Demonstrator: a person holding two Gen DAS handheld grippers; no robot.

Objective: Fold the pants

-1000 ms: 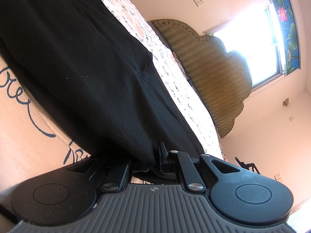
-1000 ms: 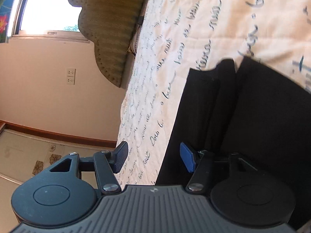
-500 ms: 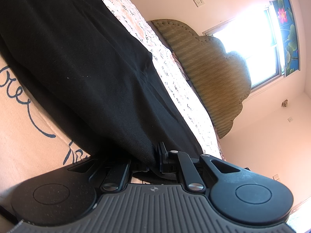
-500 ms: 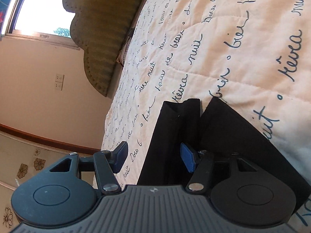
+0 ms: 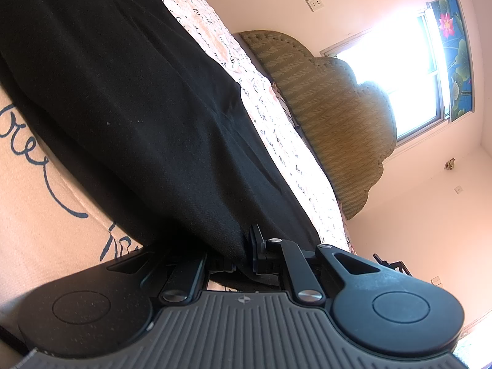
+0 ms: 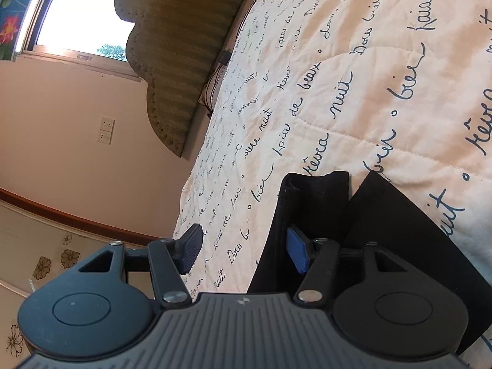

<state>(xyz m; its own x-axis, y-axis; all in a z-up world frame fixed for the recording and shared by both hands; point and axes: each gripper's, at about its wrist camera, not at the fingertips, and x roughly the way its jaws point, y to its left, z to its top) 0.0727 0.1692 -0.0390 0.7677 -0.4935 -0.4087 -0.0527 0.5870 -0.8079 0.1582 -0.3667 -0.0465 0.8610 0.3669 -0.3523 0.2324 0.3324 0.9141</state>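
Black pants (image 5: 129,98) lie stretched across a cream bedspread (image 5: 27,190) with dark script lettering. My left gripper (image 5: 236,255) is shut on an edge of the pants, the cloth bunched between its jaws. In the right wrist view the two hem ends of the pants (image 6: 316,196) lie side by side on the bedspread (image 6: 384,92). My right gripper (image 6: 243,249) is open and empty, with its blue-padded right finger (image 6: 296,252) over the left hem and its left finger (image 6: 190,247) over bare bedspread.
An olive scalloped headboard (image 5: 332,117) stands at the bed's far end, also in the right wrist view (image 6: 184,46). A bright window (image 5: 396,70) is behind it. The bed's side edge drops to a tiled floor (image 6: 46,261) on the right gripper's left.
My right gripper has drawn back along the pant legs toward the hems, staying open. The left gripper has held its grip and barely moved.
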